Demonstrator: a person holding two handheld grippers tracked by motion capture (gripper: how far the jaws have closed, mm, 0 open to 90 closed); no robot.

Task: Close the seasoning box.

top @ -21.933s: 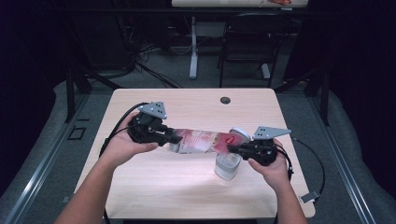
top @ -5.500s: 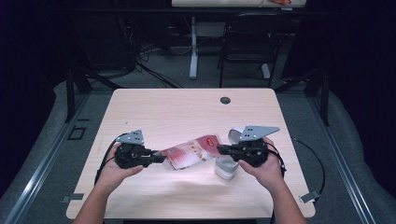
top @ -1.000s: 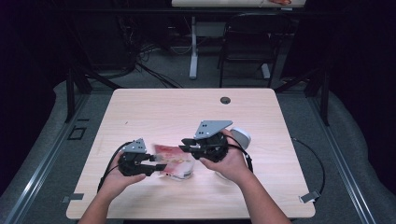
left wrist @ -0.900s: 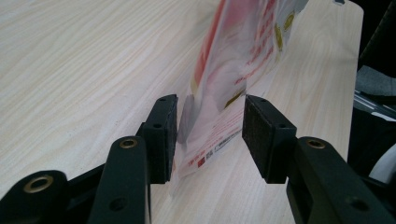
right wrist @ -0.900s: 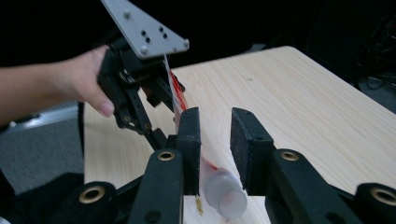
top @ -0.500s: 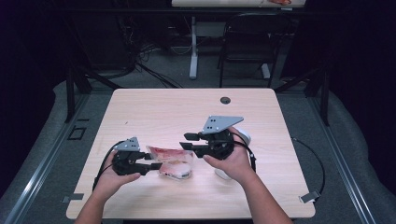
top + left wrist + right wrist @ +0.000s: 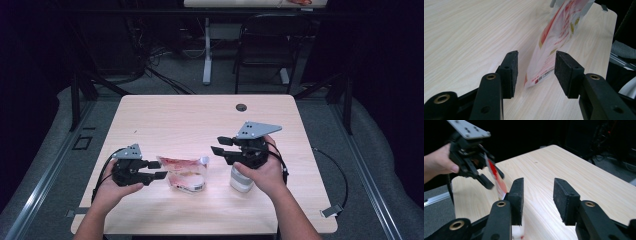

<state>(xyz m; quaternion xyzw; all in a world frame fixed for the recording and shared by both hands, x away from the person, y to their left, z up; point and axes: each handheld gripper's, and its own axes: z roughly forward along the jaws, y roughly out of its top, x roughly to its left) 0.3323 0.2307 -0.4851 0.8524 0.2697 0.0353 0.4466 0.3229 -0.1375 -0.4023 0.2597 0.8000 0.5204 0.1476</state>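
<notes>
A red and white printed pouch (image 7: 184, 172) stands on its edge on the wooden table (image 7: 190, 125). My left gripper (image 7: 159, 169) is open around the pouch's near end. The pouch corner (image 7: 541, 72) sits between the two pads with a gap on each side. My right gripper (image 7: 217, 144) hovers to the right of the pouch, a little above the table. Its jaws have just been opening and nothing is between them (image 7: 537, 200). From the right gripper view the left gripper (image 7: 494, 178) and the pouch (image 7: 499, 183) appear farther off. A white container (image 7: 240, 182) stands under my right hand.
A round black grommet (image 7: 241, 107) sits near the table's far edge. A dark chair (image 7: 265, 50) and a white desk leg (image 7: 206, 55) stand beyond the table. Cables trail off both sides of the table.
The right gripper has opened, let go of the pouch's top and drawn back to the right. The pouch stays at the left gripper, which has hardly moved.
</notes>
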